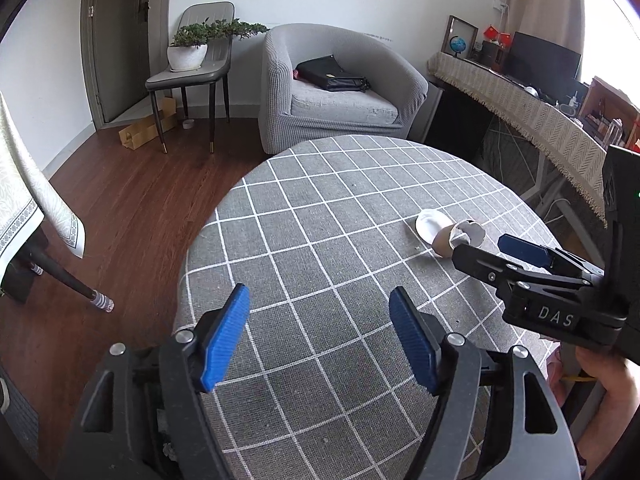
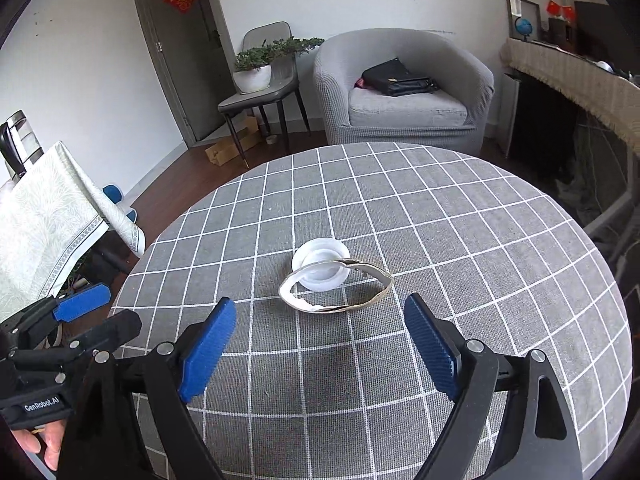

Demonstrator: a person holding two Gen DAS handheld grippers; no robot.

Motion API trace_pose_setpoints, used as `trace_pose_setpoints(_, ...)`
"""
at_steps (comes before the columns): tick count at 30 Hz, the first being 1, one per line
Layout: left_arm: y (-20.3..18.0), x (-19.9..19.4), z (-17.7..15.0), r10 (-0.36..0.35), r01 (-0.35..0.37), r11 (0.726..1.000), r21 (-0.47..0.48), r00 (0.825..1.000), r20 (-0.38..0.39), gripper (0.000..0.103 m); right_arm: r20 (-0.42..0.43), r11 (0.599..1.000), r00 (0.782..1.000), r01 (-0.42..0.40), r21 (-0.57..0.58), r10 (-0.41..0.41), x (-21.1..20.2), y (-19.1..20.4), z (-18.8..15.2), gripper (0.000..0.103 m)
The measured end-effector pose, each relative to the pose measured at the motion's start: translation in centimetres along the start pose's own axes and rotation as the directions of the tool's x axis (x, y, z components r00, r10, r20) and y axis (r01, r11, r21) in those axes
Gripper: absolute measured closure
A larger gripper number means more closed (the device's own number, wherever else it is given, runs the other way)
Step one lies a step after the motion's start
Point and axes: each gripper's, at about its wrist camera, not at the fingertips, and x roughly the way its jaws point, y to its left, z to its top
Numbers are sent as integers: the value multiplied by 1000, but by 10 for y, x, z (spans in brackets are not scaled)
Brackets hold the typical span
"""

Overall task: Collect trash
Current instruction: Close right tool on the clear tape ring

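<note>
Two bits of trash lie on the round table with the grey checked cloth. One is a white plastic lid; the other is a torn cardboard ring that rests partly over it. My right gripper is open just short of the ring, with nothing between its blue pads. In the left wrist view the lid and the cardboard sit to the right, with the right gripper close beside them. My left gripper hangs open over bare cloth near the table's left edge, holding nothing.
A grey armchair with a black bag stands behind the table. Left of it is a chair bearing a potted plant. A second table with a pale cloth stands at the left, and a draped desk at the right.
</note>
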Motion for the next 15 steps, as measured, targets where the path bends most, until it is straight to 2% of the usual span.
trace_pose_setpoints(10,2,14,1,-50,49,998,-33,998,-23,27,-40,999,999,29,-24,-30,24,1,9,17)
trace_pose_setpoints(11,2,14,2,-50,50,998,-34,998,-22,27,-53,998,997,50,-33,-52,26,1,9,19)
trace_pose_setpoints(13,1,13,3,-58,57,998,-36,998,-15,27,-69,999,997,32,-18,-33,28,-2,7,32)
trace_pose_setpoints(15,-1,12,4,-67,67,997,-30,998,-10,27,-68,1000,997,22,-7,-22,28,-5,8,36)
